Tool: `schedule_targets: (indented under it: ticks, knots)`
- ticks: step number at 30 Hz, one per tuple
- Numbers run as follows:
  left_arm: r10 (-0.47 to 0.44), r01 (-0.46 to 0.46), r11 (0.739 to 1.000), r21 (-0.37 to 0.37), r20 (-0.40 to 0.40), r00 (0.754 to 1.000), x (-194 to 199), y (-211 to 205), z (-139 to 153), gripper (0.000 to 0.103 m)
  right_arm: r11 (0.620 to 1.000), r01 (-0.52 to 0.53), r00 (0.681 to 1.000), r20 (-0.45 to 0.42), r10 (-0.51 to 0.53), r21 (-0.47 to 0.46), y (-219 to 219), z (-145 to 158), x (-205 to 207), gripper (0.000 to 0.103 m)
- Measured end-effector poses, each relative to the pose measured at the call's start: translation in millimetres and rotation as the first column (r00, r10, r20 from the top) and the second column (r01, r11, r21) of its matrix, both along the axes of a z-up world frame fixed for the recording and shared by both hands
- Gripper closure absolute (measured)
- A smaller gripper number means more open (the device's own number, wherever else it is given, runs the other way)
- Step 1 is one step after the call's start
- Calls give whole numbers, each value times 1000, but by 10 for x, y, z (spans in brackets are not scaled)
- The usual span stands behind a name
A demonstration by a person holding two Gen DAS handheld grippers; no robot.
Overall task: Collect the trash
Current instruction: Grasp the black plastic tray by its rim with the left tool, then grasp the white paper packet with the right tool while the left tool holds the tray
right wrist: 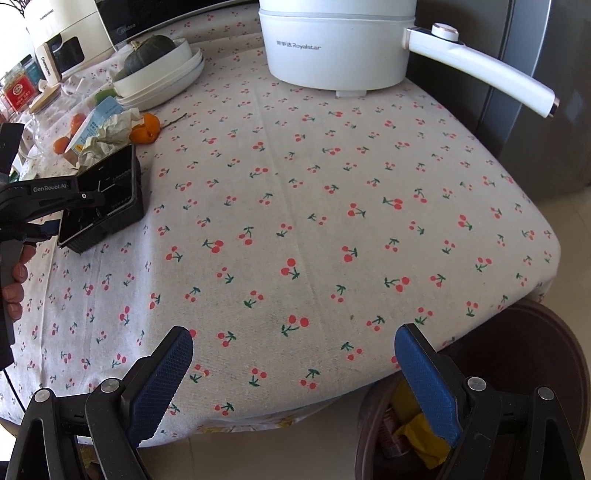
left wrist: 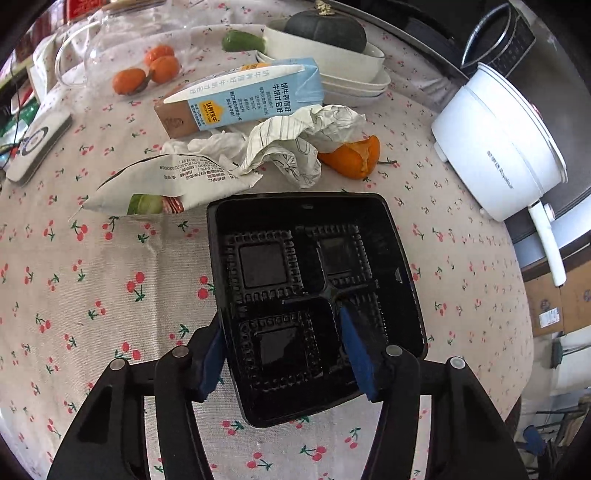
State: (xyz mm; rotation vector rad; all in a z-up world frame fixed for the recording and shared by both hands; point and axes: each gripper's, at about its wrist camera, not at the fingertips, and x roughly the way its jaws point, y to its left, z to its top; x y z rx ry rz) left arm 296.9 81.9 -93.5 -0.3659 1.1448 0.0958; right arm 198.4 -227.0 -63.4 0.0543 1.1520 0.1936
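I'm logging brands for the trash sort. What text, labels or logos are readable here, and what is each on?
"Royalstar", after some small Chinese characters: white pot.
"GenRobot.AI": left gripper.
"Midea": dark appliance at the table's far edge.
Large Chinese print on the blue milk carton; its fine print is too small.
Digits and Chinese on the snack bag: upside down, too small to quote.
Red tin: round logo, blurred.
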Motion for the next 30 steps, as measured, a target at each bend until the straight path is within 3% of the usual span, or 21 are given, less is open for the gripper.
schedule_targets:
  ticks: [6, 12, 15, 20, 26, 30]
  knots:
    - [-7, 7, 1000, -21, -5, 1000, -198, 138, 118, 44, 1000, -16, 1000, -14, 16, -14, 64, -45, -6, 11]
    - [-16, 14, 998, 69, 31, 999, -529, 369, 484, 44, 1000, -11, 1000, -12, 11, -4, 115, -30, 11, 11]
    - [3, -7, 998, 69, 60, 998, -752, 573, 612, 44, 1000, -23, 999, -25, 23, -8, 176, -88, 10, 11]
    - [72, -75, 997, 35, 82, 994, -1041, 960, 686, 44, 1000, -19, 999, -50, 20, 13, 274, -128, 15, 11]
    - [97, -105, 992, 70, 102, 990, -1147, 1287, 712, 44, 999, 22, 998, -57, -19, 48, 425, -7, 178, 11]
    - [132, -141, 986, 91, 103, 986, -1176, 1547, 675, 44, 998, 12, 1000, -4, -12, 54, 757, 106, 417, 11]
